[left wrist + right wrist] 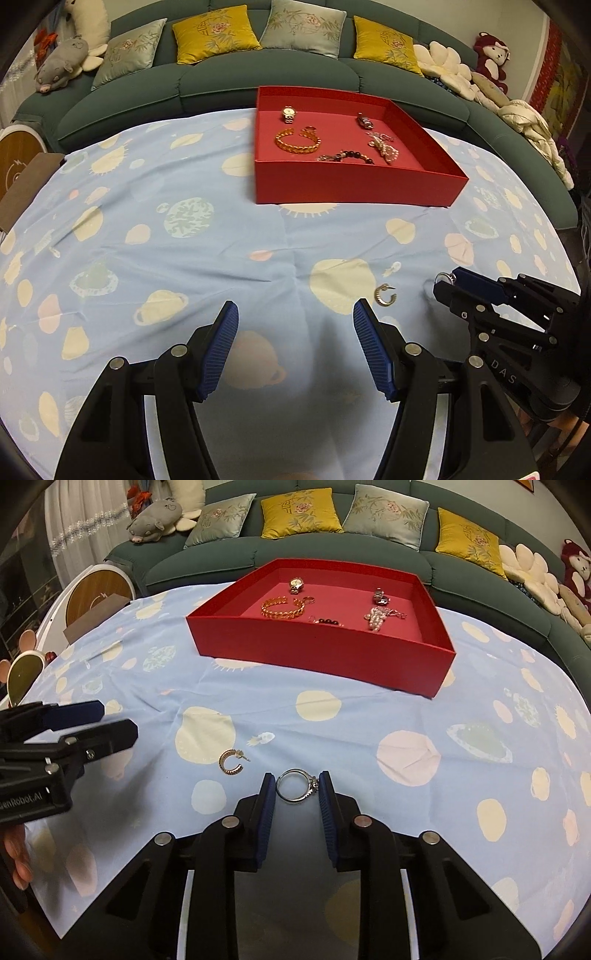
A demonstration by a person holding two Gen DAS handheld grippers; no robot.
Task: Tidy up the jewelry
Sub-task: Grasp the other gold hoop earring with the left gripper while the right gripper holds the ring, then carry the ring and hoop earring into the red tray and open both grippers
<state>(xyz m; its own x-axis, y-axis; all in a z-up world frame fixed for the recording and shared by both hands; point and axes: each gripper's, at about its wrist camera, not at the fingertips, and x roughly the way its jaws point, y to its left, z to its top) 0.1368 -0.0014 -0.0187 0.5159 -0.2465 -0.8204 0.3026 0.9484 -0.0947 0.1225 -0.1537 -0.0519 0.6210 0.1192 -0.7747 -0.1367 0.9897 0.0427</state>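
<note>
Pinching a silver ring [297, 785] in my right gripper [297, 788]
Only my right view shows that grip; my left gripper [295, 314] gapes wide beside the gold earring [385, 295]

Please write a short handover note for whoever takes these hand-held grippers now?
Right hand-held gripper: jaws either side of the ring on the cloth; contact unclear.
Left hand-held gripper: open, empty, above the cloth.
Earring: loose on the cloth, left of the ring.
Done: watch, bracelets and other pieces lie in the red tray.
Left: ring and earring into the tray.
</note>
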